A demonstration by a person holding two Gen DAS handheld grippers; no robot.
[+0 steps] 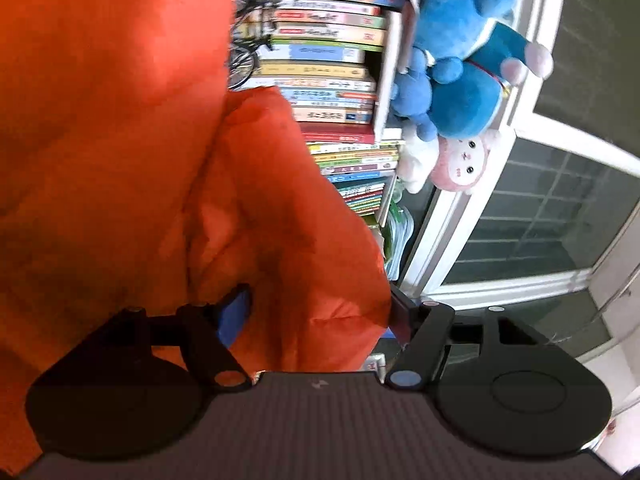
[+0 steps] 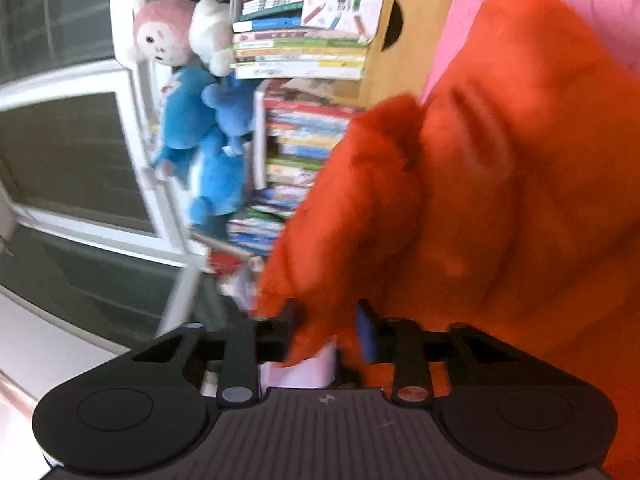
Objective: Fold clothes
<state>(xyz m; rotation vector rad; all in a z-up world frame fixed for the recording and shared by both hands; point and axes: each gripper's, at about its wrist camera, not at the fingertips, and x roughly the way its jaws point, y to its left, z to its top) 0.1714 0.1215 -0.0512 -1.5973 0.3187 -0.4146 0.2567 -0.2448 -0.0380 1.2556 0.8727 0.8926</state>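
You have the orange garment [image 1: 120, 160] up in the air, carried between both grippers, and it hangs in loose bunches, not flat. On your left gripper [image 1: 316, 308] the cloth drapes across the gap and hides most of it; the jaws stand fairly wide with fabric between them, so I cannot tell whether they are pinching it or merely have it lying over them. On your right gripper [image 2: 330, 326] the jaws are drawn close together with an edge of the garment [image 2: 460, 200] pinched between them, so that side reads as clenched on the cloth.

As for progress: no neat crease or squared stack shows in either view, only hanging folds and rumples. Held like this, the garment could be on its way to being spread for folding, or lifted partway through, carrying one half over the other. The pictures do not settle which. What they do show is that the garment is not lying folded on any surface now, so the tidy end state is not yet in sight.

Behind the cloth stand stacked books [image 1: 328, 60], blue plush toys [image 1: 460, 52], a pink plush toy [image 2: 160, 40] and a white-framed window [image 2: 80, 152]; the right wrist view is blurred
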